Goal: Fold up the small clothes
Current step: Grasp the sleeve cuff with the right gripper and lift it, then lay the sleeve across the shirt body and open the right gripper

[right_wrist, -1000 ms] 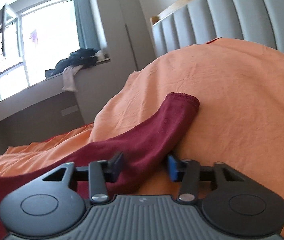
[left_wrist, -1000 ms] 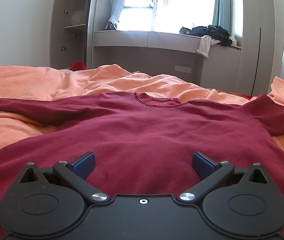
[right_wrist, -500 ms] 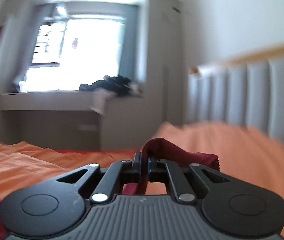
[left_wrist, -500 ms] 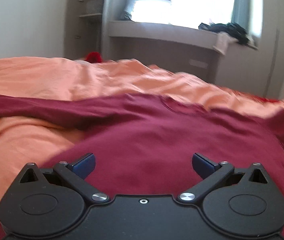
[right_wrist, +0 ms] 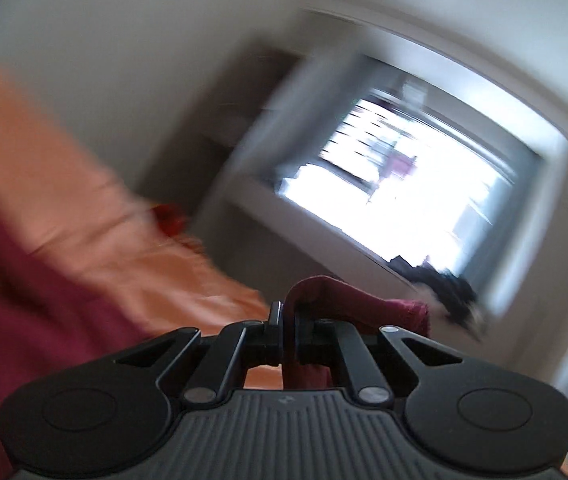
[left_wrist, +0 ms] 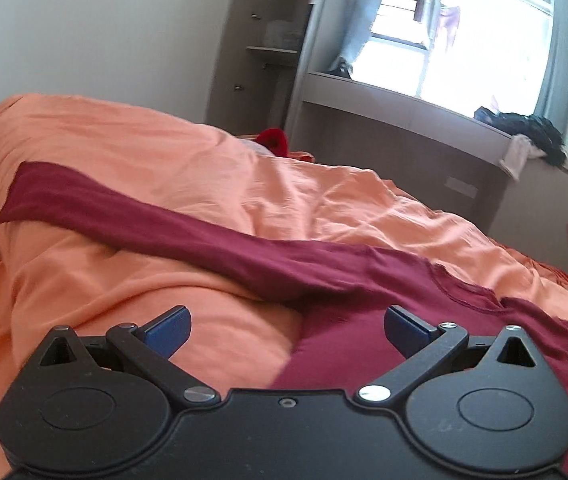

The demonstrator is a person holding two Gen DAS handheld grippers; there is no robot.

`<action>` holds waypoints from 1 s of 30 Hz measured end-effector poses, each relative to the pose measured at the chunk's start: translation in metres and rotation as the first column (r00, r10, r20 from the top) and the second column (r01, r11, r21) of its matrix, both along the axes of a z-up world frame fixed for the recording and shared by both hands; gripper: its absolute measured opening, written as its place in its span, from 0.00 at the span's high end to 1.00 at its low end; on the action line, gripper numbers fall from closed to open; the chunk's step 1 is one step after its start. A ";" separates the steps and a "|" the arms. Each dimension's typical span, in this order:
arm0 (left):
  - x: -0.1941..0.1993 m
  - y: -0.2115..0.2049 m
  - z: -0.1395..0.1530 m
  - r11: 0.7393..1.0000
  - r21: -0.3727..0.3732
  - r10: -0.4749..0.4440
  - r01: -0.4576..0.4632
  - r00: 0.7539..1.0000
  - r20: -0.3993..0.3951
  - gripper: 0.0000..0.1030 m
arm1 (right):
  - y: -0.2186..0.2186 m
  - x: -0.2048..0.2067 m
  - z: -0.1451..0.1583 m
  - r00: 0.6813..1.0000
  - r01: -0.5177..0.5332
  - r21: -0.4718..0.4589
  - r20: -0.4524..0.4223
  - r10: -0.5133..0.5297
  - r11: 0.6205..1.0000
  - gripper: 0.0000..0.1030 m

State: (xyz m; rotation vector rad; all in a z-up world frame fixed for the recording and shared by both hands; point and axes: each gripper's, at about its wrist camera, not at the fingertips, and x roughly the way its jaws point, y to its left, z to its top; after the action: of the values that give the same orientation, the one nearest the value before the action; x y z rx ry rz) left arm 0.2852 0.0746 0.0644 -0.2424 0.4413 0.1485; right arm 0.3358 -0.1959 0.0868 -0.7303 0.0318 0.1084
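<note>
Sleeve [right_wrist: 364,306] pinched in right gripper [right_wrist: 289,324], lifted off bedspread [right_wrist: 164,276].

Both wrist views low over bed [left_wrist: 132,184], tilted, facing window [left_wrist: 480,40]

garment: dark red long-sleeved top [left_wrist: 364,280] | state: unfolded, spread flat | sleeve [left_wrist: 124,216]: stretched far left, lying flat | other sleeve's cuff [right_wrist: 396,312]: raised, bunched | neckline: far side

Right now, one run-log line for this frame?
stage: sleeve fold | right gripper: shut on sweater sleeve, lifted | left gripper: open, empty, over maroon sweater | surface: orange duvet
</note>
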 end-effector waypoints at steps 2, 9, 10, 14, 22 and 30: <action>0.001 0.007 0.000 1.000 0.014 0.009 -0.009 1.000 -0.012 0.00 | 0.033 -0.004 -0.028 0.994 -0.087 -0.096 -0.077 0.080 0.992 0.95; 0.003 0.015 -0.001 1.000 0.021 0.007 -0.006 1.000 -0.023 0.00 | 0.074 -0.035 -0.094 0.970 -0.216 -0.326 -0.176 0.165 0.921 0.95; 0.003 0.015 -0.001 1.000 0.014 0.001 -0.001 1.000 -0.018 0.00 | 0.079 -0.041 -0.103 0.971 -0.216 -0.359 -0.175 0.162 0.908 0.95; 0.000 0.009 0.003 0.998 -0.028 -0.050 0.051 0.998 0.030 0.00 | 0.081 -0.042 -0.129 0.975 -0.213 -0.449 -0.161 0.156 0.868 0.94; 0.010 -0.021 -0.007 0.989 -0.032 -0.143 0.143 0.990 -0.002 0.00 | 0.033 -0.052 -0.091 0.981 -0.132 -0.197 -0.168 0.099 0.971 0.17; 0.016 -0.044 -0.020 0.982 0.009 -0.189 0.190 0.981 -0.052 0.00 | -0.081 -0.079 -0.083 0.975 0.184 -0.018 -0.127 -0.185 0.983 0.05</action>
State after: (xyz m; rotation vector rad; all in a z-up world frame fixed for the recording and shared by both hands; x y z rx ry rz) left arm 0.3007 0.0308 0.0446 -0.1821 0.5111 -0.0288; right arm 0.2571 -0.2765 0.0043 -0.7222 0.2225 -0.0228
